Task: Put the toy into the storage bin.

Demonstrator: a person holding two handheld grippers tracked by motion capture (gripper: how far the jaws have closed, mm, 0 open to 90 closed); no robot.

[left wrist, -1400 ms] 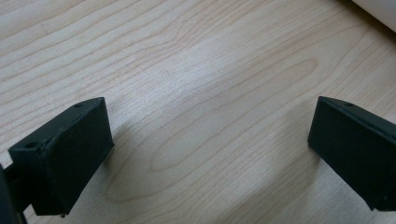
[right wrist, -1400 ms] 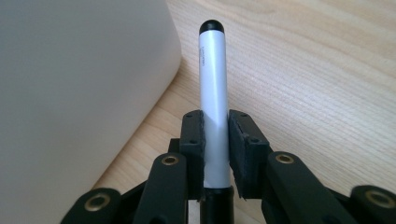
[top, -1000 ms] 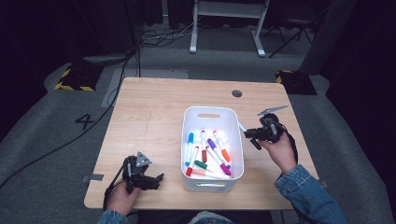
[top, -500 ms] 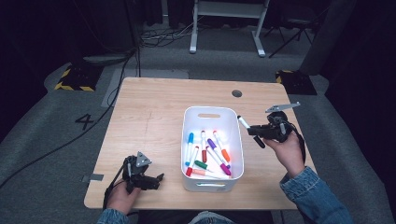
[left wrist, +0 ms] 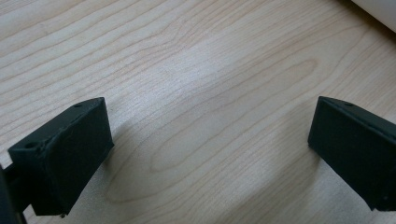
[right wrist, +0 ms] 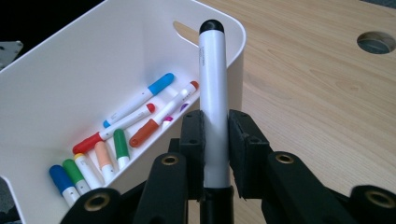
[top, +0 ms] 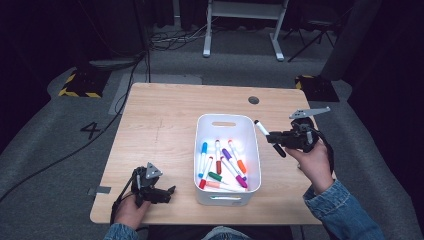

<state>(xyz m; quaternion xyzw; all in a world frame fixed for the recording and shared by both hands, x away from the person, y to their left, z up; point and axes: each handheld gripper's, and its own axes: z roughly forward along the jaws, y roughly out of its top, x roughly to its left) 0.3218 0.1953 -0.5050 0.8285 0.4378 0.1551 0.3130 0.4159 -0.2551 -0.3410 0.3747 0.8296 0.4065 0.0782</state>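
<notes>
High view: wooden bench [top: 165, 130] with a white bin [top: 227, 125] near its middle, coloured markers [top: 222, 165] lying loose inside. Right claw [top: 276, 141] sits just off the bin's right rim, raised above the bench, clamped on a white marker with black cap [top: 264, 132]; marker points up-left toward the bin, its tip close to the rim. Right hand [top: 314, 162] with denim sleeve [top: 345, 210] underneath. Left claw [top: 167, 192] low at the bench's front-left, well apart from the bin, left hand [top: 131, 212] behind it.

Left gripper view: left claw [left wrist: 205, 154] wide, nothing between the two black jaws, bare wood grain below. Corner of the white bin [left wrist: 378, 8] at top right.

Right gripper view: right claw [right wrist: 215, 135] holding the white marker [right wrist: 214, 102] by its barrel, pads pressed on both sides, black cap at the far end. Marker sits over the bin's near wall [right wrist: 233, 42]. Inside the bin: blue, red, orange, green, peach markers [right wrist: 135, 105] scattered on the floor. Round cable hole [right wrist: 376, 42] in the bench at top right.
</notes>
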